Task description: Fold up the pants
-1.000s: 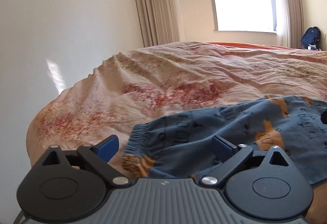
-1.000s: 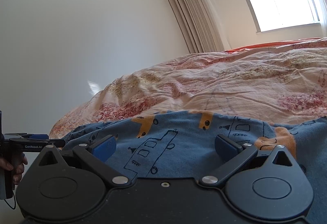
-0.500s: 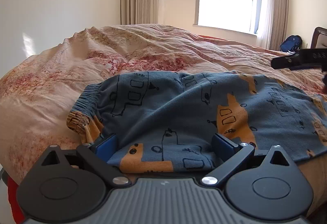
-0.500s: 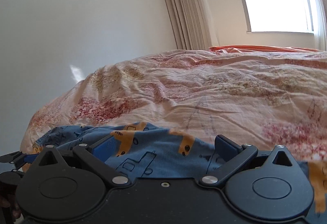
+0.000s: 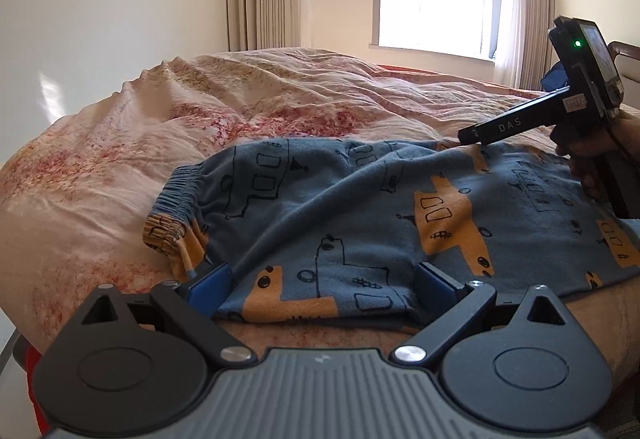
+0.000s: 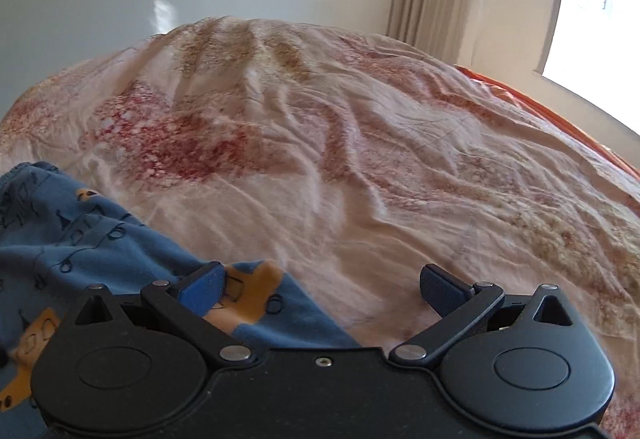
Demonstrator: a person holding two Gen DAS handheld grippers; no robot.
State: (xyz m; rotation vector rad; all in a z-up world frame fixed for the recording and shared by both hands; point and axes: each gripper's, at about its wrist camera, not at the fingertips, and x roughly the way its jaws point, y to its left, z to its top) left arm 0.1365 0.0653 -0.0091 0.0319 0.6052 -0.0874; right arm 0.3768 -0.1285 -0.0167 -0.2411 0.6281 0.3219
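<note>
The fingers (image 5: 208, 285) of both grippers are spread wide apart, holding nothing. The blue pants (image 5: 360, 215) lie flat on the bed (image 5: 120, 159), long way left to right, waistband pointing left.

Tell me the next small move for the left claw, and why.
Probably close the left claw on the near edge of the blue pants: its jaws stand open with that hem lying between them, while the right claw, also open, sits at the far end.

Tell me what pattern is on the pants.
The pants are blue with orange patches and black line drawings; the left wrist view shows it best.
</note>
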